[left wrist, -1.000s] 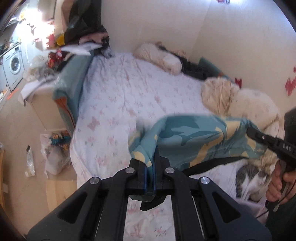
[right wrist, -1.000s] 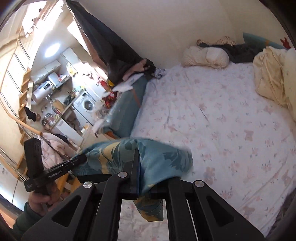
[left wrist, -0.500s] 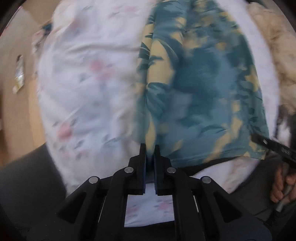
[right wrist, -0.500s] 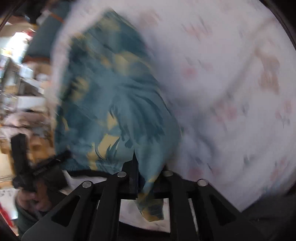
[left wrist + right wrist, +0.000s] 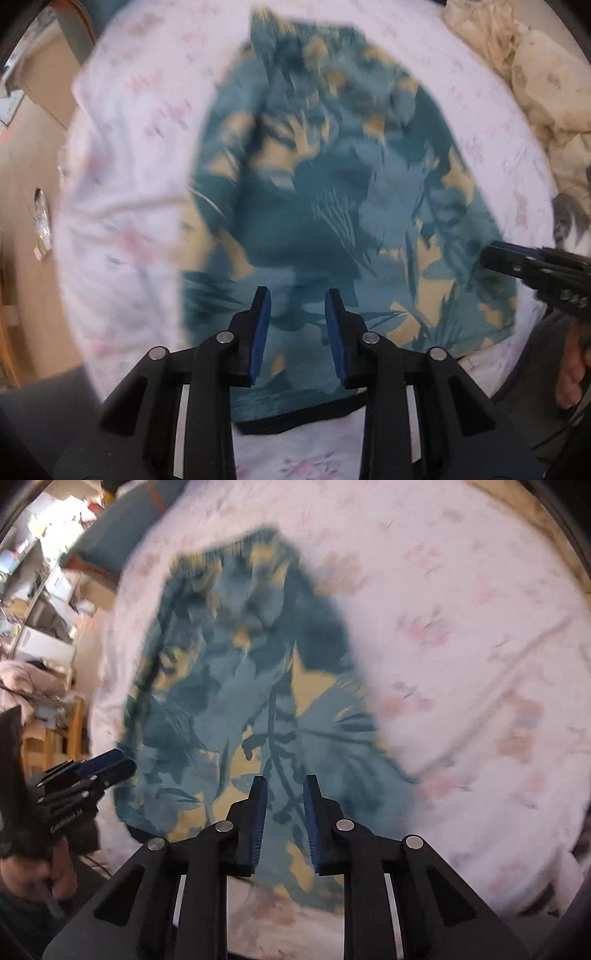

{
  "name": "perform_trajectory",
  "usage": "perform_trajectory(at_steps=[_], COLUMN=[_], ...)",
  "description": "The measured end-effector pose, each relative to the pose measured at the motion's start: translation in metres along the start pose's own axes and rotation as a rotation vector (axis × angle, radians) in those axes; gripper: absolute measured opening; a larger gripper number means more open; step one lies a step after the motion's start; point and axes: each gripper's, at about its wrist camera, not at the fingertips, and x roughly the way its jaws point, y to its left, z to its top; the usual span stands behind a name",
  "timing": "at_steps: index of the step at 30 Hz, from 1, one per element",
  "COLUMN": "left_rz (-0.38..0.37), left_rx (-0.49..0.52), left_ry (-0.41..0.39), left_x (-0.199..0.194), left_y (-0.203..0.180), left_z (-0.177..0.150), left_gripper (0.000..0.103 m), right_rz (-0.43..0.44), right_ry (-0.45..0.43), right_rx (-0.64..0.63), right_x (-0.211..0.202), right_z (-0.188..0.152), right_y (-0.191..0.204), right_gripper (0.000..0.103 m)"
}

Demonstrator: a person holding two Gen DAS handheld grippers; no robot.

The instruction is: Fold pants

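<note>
Lying spread flat on the floral bedsheet (image 5: 122, 155), one pair of teal-and-yellow leaf-print pants (image 5: 332, 206) fills the middle of both blurred views, its dark waistband edge nearest the cameras. The left gripper (image 5: 297, 325) hangs over that near edge with jaws parted and nothing between the blue pads. The right gripper (image 5: 284, 812) does likewise, its gap a little narrower, also empty. Only the left view shows the crumpled cream duvet (image 5: 535, 74) and a patch of tabby cat fur (image 5: 567, 221). Only the right view shows cluttered shelves (image 5: 40, 602) beyond the bed. Two grippers, one garment.
</note>
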Motion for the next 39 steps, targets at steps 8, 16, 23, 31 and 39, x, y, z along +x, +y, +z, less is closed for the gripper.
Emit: perform_trajectory(at_steps=[8,16,23,31,39], left_rz=[0.110,0.021,0.059,0.153,0.015], left_rx=[-0.041,-0.135,-0.093,-0.206,-0.075], left_ry=[0.078,-0.092,-0.086,0.010,-0.100], left_x=[0.001,-0.042,0.008,0.036,0.004], left_y=[0.031,0.046,0.035,0.091,0.063], left_z=[-0.019,0.036,0.110,0.144,0.198], left_gripper=[0.027,0.027,0.027,0.029,0.033], right_rz=[-0.304,-0.012,0.098,-0.133,0.146], right_ry=[0.105,-0.155,-0.135,-0.022,-0.137], right_rx=[0.057,0.026,0.011,0.078,0.038], right_x=[0.019,-0.033,-0.001,0.033,-0.009], right_z=[-0.015,0.029,0.096,0.120,0.180], right_y=[-0.035,-0.020,0.004,-0.050,-0.050], right_gripper=[0.028,0.029,0.029,0.029,0.047])
